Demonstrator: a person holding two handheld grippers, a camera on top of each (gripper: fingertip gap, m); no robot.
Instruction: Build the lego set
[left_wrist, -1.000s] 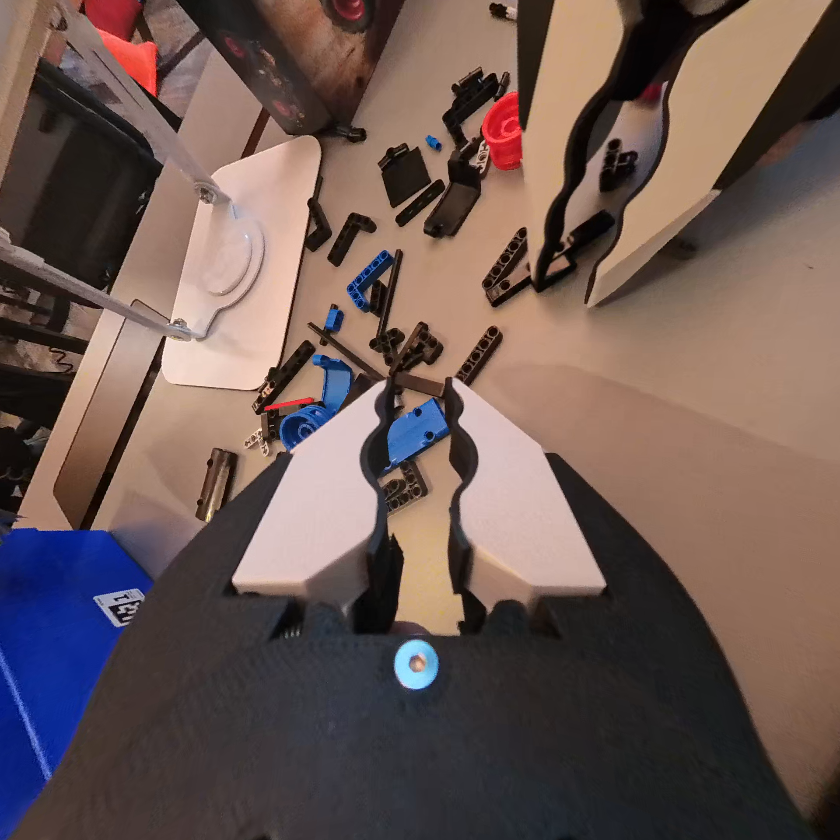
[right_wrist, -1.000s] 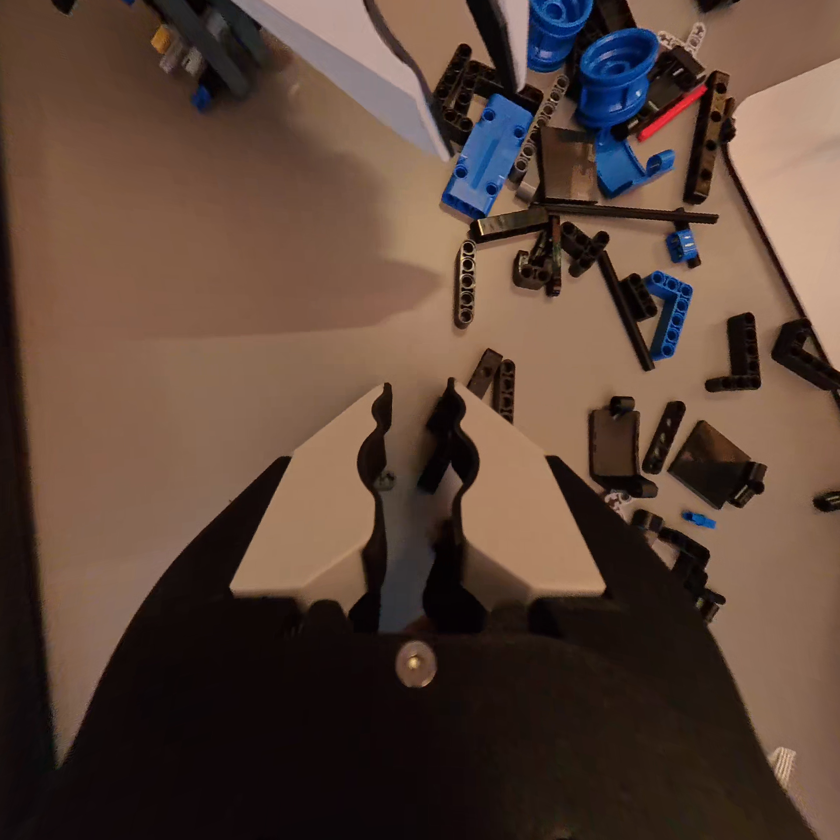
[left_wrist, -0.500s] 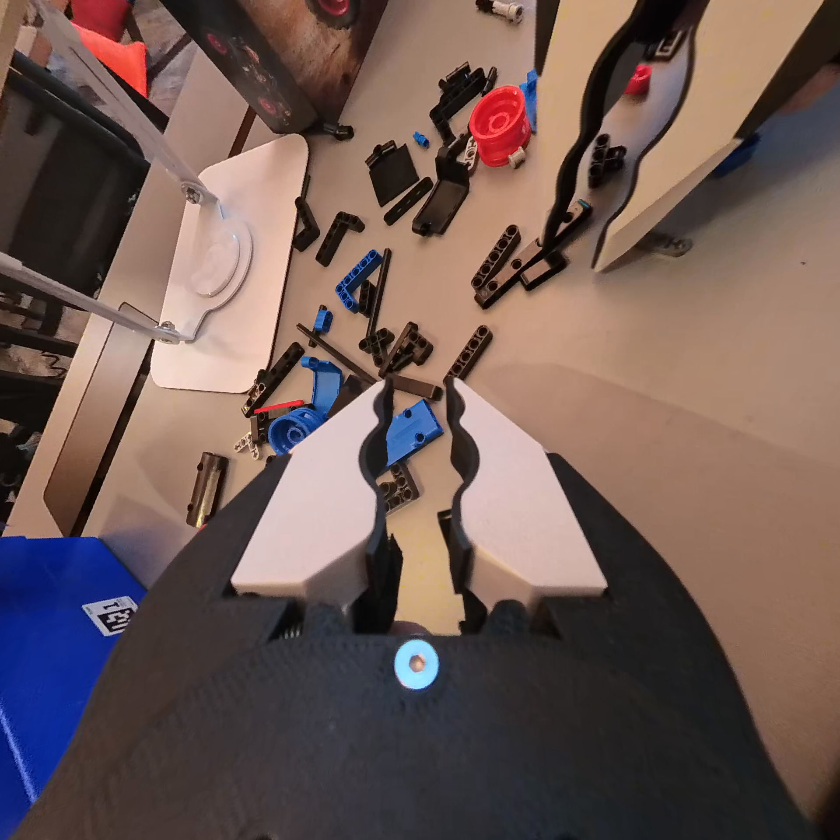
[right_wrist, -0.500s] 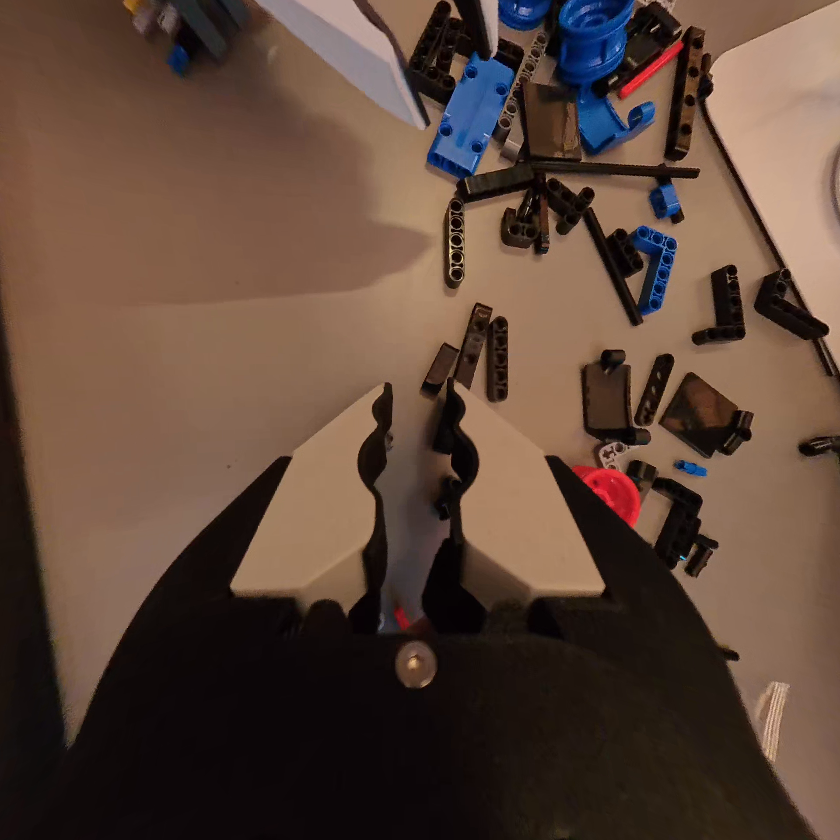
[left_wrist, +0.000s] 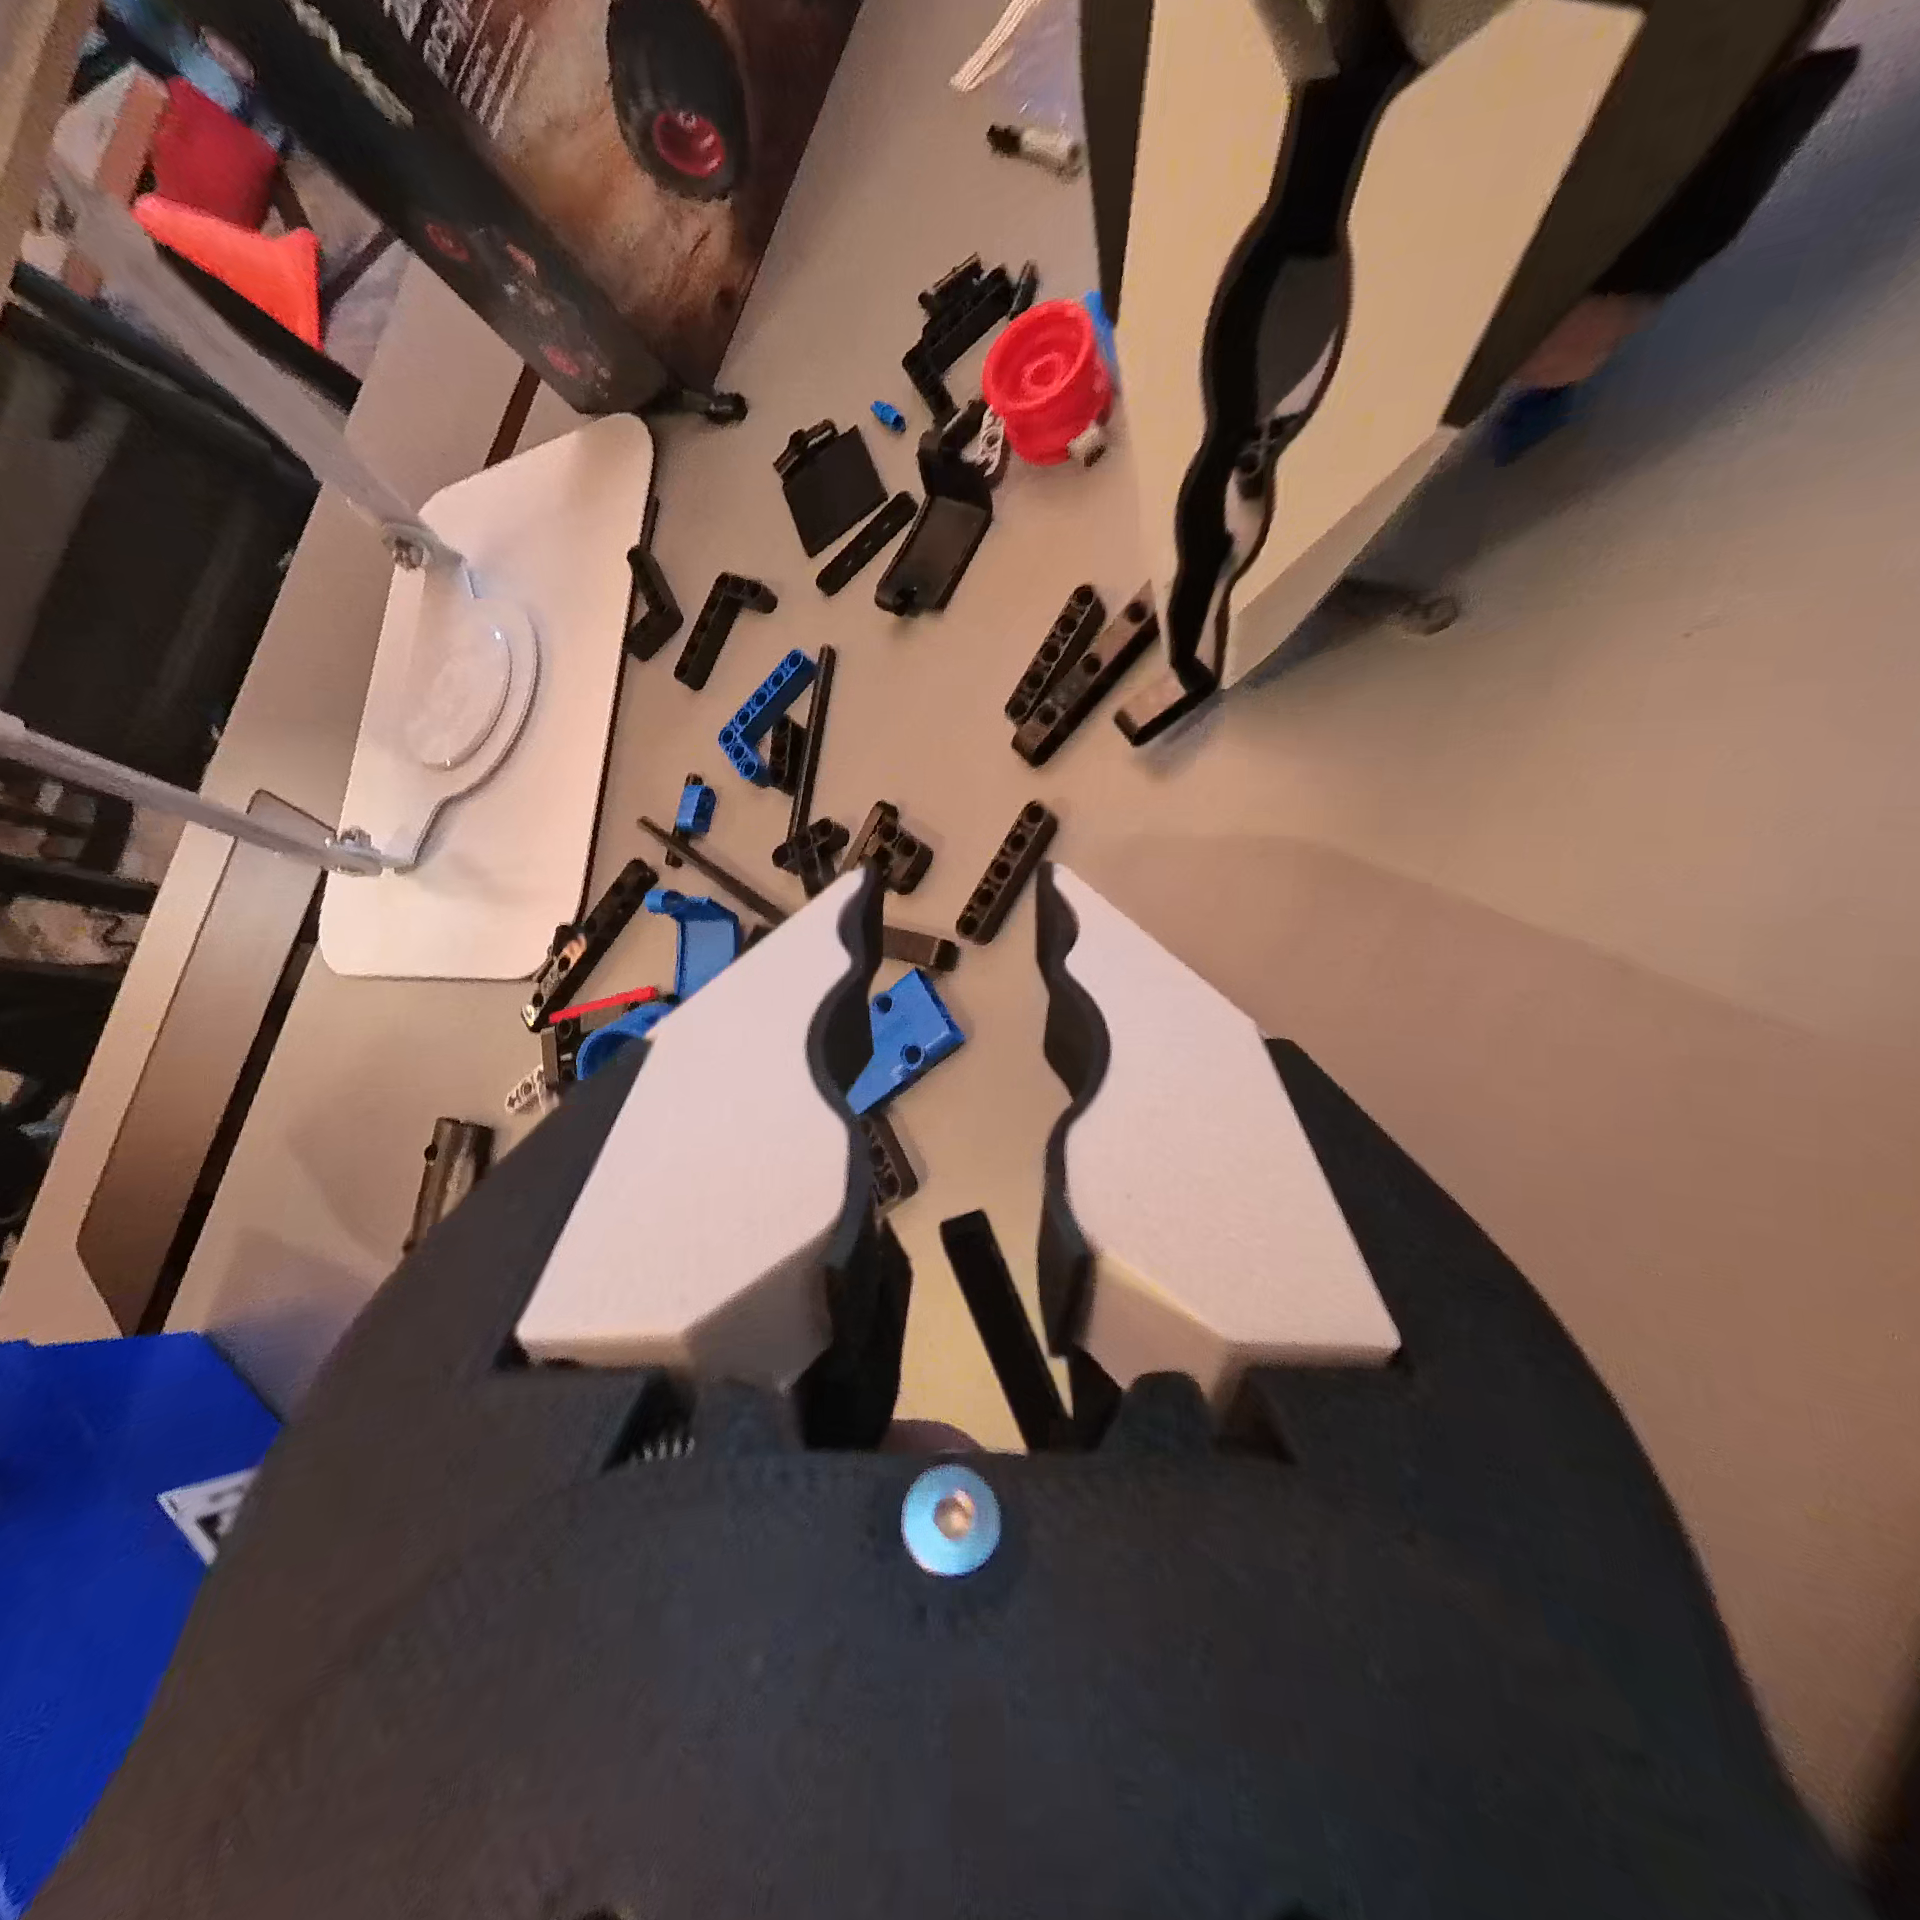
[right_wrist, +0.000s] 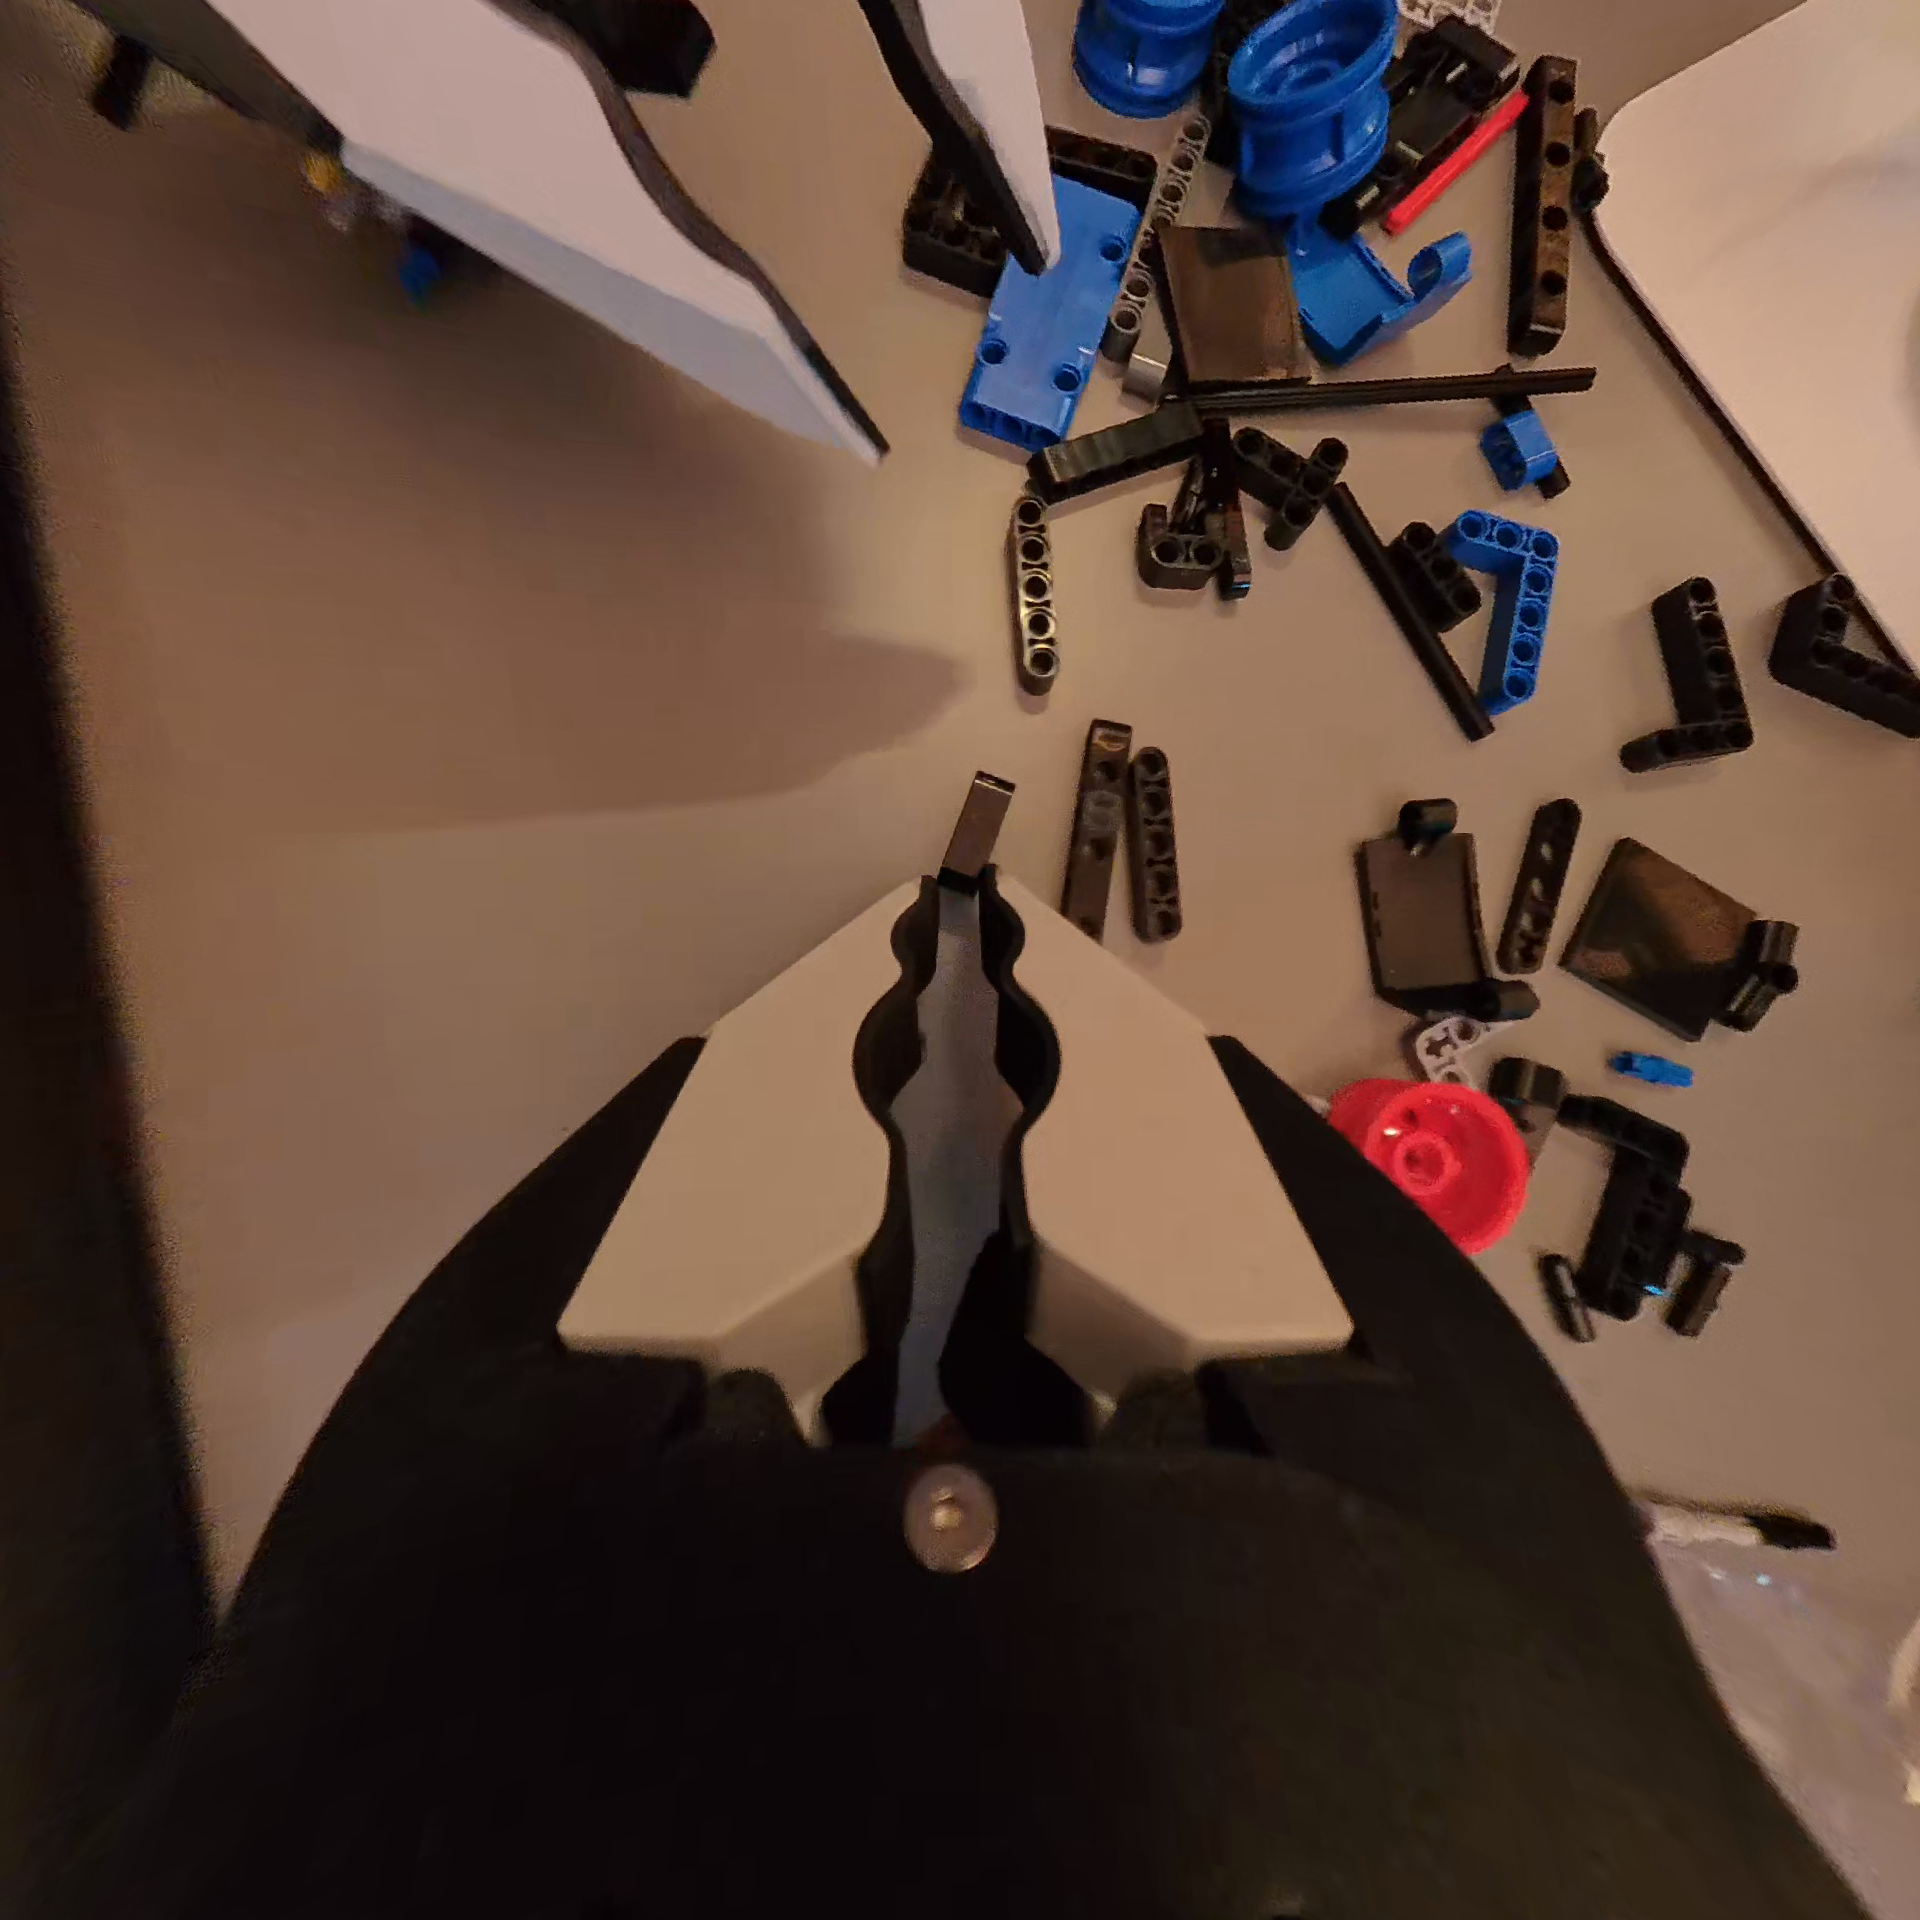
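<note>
Loose Lego Technic parts lie scattered on the beige table (left_wrist: 1455, 1039). My right gripper (right_wrist: 956, 883) is shut on a short black piece (right_wrist: 977, 821) that sticks out past its tips, low over the table. It also shows in the left wrist view (left_wrist: 1195, 665), tips down on that piece (left_wrist: 1148, 717). My left gripper (left_wrist: 951, 883) is open and empty above a blue panel (left_wrist: 904, 1039). In the right wrist view it (right_wrist: 966, 343) hovers over the same panel (right_wrist: 1049, 322). Two black beams (right_wrist: 1127, 831) lie just right of the held piece.
A red wheel hub (right_wrist: 1429, 1158), blue hubs (right_wrist: 1309, 94), a blue angled beam (right_wrist: 1517, 603) and black panels (right_wrist: 1423, 914) lie to the right. The set's box (left_wrist: 540, 156), a white stand base (left_wrist: 488, 707) and a blue bin (left_wrist: 94, 1507) sit at the left. About 8 cm separates my left fingertips from my right. To reach the red wheel hub (right_wrist: 1429, 1158) in a straight line is about 10 cm for my right fingers, about 15 cm for my left.
My right gripper has closed from open onto the short black piece. My left gripper has drawn back slightly and stays open.
</note>
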